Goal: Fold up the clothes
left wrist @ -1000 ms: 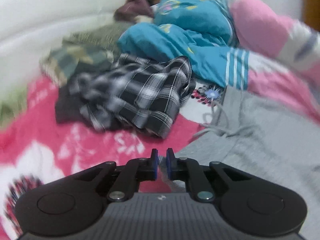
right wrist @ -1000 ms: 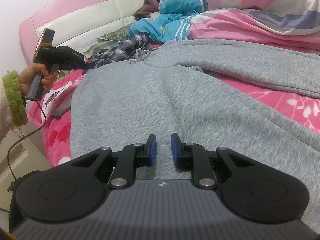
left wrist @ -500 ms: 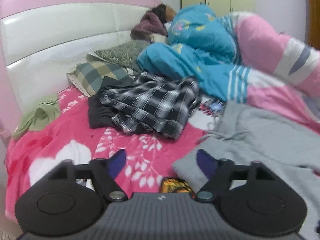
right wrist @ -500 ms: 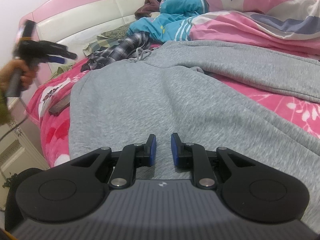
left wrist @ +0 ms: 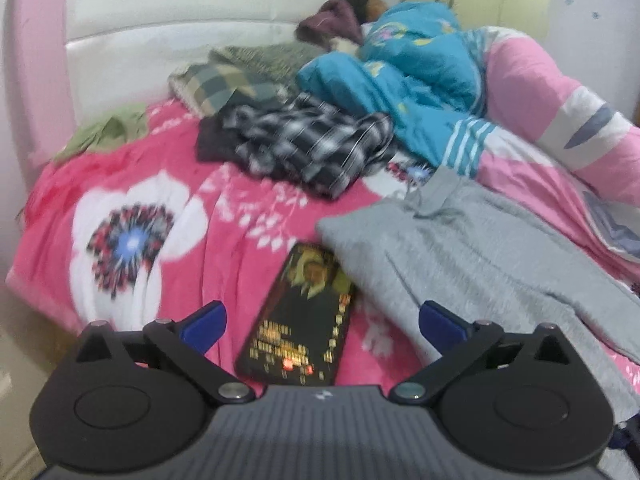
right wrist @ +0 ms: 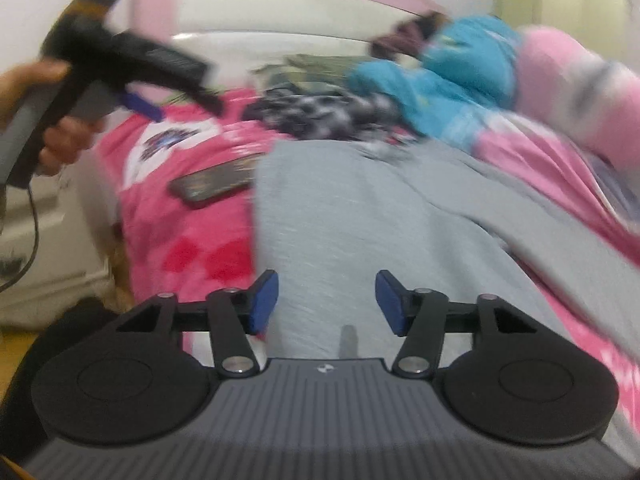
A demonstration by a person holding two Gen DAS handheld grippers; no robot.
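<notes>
A bed with a pink flowered blanket (left wrist: 224, 216) fills both views, a pink and white headboard (left wrist: 168, 20) behind it. The grey garment (left wrist: 472, 256) lies spread flat on the right part of the blanket. A phone (left wrist: 304, 320) lies just beside its edge. The left gripper (left wrist: 322, 322) is wide apart and holds nothing. The right gripper (right wrist: 326, 306) is also spread, empty, above the grey garment (right wrist: 360, 216). A checked shirt (left wrist: 308, 144) lies crumpled further back.

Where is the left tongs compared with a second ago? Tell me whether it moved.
Yes. The left tongs has pulled back and up from the plaid shirt: the phone and more of the headboard are now in view. It also opened.
</notes>
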